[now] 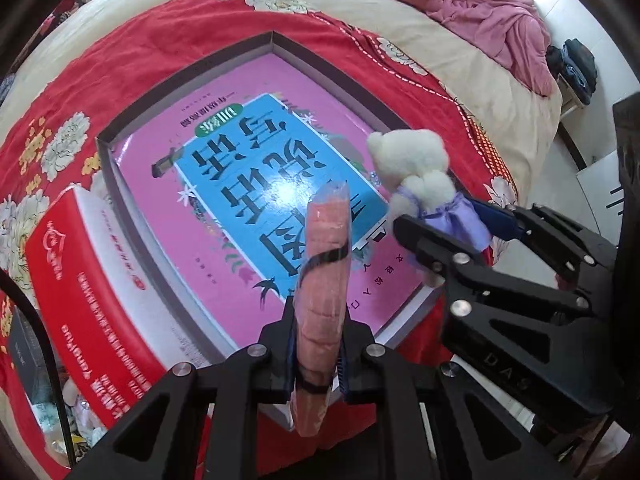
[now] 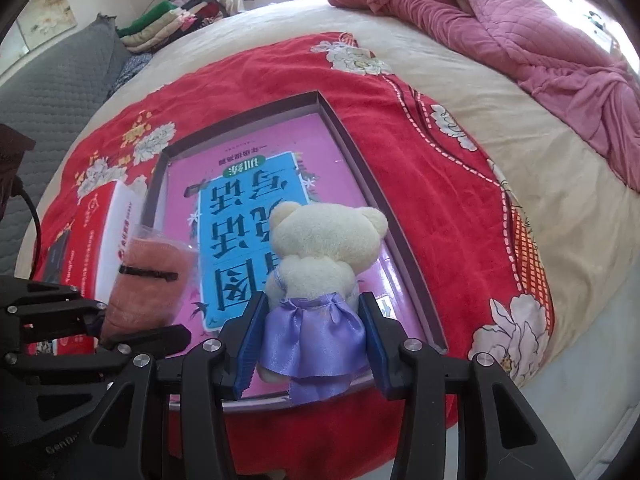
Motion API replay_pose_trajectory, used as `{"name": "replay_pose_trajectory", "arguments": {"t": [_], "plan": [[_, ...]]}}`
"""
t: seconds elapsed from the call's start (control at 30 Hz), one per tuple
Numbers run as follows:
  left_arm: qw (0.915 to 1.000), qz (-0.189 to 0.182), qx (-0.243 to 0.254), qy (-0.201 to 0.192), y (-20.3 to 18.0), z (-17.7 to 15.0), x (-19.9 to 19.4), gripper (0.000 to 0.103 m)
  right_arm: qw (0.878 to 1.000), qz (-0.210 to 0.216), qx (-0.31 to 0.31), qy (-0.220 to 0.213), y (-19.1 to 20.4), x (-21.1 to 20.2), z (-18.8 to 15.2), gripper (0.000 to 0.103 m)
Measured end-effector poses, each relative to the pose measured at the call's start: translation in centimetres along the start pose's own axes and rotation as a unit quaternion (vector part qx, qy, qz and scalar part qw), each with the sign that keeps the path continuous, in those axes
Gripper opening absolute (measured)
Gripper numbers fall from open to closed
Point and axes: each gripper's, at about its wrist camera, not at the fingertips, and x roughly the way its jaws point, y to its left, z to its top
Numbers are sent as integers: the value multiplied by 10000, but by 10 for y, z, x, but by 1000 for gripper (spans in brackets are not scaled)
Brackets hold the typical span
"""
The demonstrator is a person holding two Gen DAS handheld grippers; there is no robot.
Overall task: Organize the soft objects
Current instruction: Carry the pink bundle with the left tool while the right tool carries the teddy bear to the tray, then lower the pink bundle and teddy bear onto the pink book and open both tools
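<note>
The left tool (image 1: 316,354) is pinched nearly closed on a rolled salmon-pink towel (image 1: 326,276), wrapped in clear plastic and bound with a thin black band. The roll stands up between the two fingers and reaches past their tips, pointing down toward the box below. From the right-hand camera the same roll shows at the left, in the grip of the other tool (image 2: 108,320).

The right tool (image 2: 310,340) holds a small cream teddy bear (image 2: 324,240) in a shiny lilac skirt. Its blue pads (image 2: 248,340) sit at either side of the skirt, at a middling width, and the bear's head sticks out beyond the fingertips, back of the head toward the camera. In the left camera this tool (image 1: 460,220) comes in from the right, bear (image 1: 412,160) foremost, just beside the towel roll.

Directly under both tools lies a shallow open box (image 2: 348,128) with dark walls, its floor covered by a pink printed sheet (image 1: 248,92) with a blue panel and large characters. Both soft things hang over the near half of it.

To the left of the tools, against the box's side, stands a red and white carton (image 1: 80,280). Everything rests on a red flowered blanket (image 2: 248,68) spread over a cream-covered bed (image 2: 460,72). Farther off, beyond the box and to the right, a pink quilt (image 2: 520,28) lies bunched up. Folded clothes (image 2: 168,24) are stacked at the far left.
</note>
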Motion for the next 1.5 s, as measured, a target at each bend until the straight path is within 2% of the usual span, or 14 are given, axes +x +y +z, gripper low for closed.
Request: {"name": "replay_pose_trajectory", "arguments": {"t": [0.07, 0.2, 0.47, 0.53, 0.6, 0.67, 0.8, 0.93, 1.03, 1.27, 1.37, 1.43, 1.5], "plan": [[10000, 35, 10, 34, -1, 2, 4, 16, 10000, 59, 31, 60, -2, 6, 1, 49], [9999, 62, 9, 152, -1, 3, 12, 16, 9999, -103, -78, 88, 0, 13, 2, 53], [9996, 95, -13, 251, 3, 3, 22, 17, 9999, -58, 117, 34, -11, 10, 3, 53], [9995, 113, -25, 292, 2, 3, 24, 23, 9998, -64, 165, -22, -14, 4, 3, 53], [9995, 75, -8, 305, 1, 2, 25, 45, 9997, -141, 202, -72, -17, -2, 2, 53], [9997, 52, 10, 248, -1, 3, 25, 51, 9995, -134, 269, -129, -20, -8, 0, 53], [9998, 0, -51, 215, -1, 1, 24, 51, 9988, -131, 414, -232, -27, -21, -2, 57], [9999, 4, -51, 101, 1, -2, 14, 53, 9983, -175, 454, -311, -29, -31, -3, 58], [10000, 18, -78, -9, 2, -2, 5, 60, 9979, -251, 489, -355, -29, -37, -3, 58], [9995, 0, -131, -272, 6, -10, -18, 61, 9971, -365, 474, -463, -26, -54, -4, 58], [9989, -39, -195, -433, 8, -17, -32, 62, 9967, -434, 436, -529, -22, -62, -5, 63], [9984, 1, -229, -523, 9, -21, -40, 67, 9964, -443, 433, -580, -19, -67, -5, 66], [9978, 27, -227, -625, 11, -27, -49, 78, 9961, -465, 417, -621, -14, -72, -5, 66]]}}
